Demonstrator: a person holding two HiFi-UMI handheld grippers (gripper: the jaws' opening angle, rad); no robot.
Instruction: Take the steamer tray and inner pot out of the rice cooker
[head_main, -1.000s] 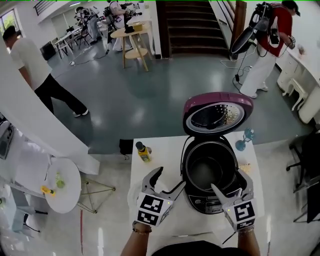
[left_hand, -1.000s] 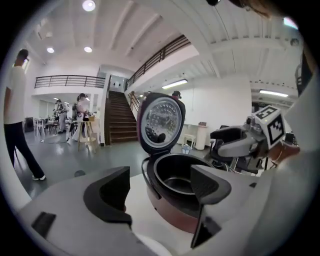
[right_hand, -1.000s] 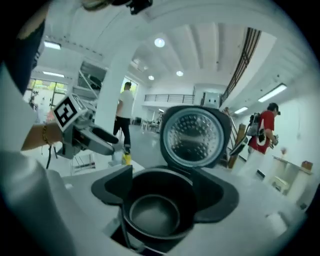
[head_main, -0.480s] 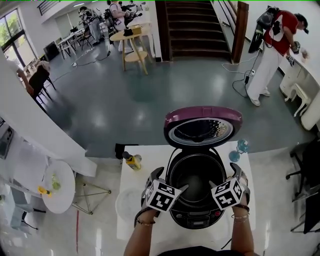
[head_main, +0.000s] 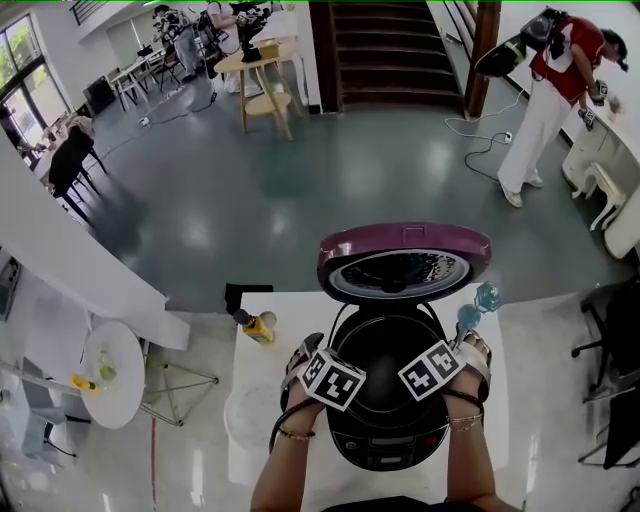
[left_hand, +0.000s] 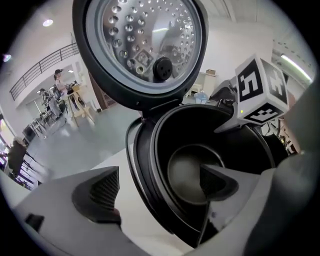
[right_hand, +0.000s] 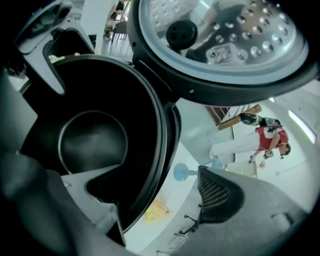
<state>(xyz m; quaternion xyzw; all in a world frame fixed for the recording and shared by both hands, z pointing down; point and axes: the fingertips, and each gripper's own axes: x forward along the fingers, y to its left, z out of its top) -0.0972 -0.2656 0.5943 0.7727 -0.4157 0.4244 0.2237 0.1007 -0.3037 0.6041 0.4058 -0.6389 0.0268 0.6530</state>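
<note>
Over the black rice cooker (head_main: 386, 452) on the white tabletop (head_main: 285, 310), both tongs now reach into the open mouth. A second ago they hung at the near edge of the tabletop, short of the cooker, with their jaws narrower. The domed purple lid (head_main: 405, 245) stands raised behind. Both forearms come up from the bottom of the head view, side by side, and the tongs tip steeply downward. The left tongs (left_hand: 160, 185) stand wide, one jaw outside the rim and one inside, gripping nothing. The right tongs (right_hand: 155, 187) mirror this, also wide and empty. The round black inner pot (left_hand: 184, 169) sits seated in the cooker.
</note>
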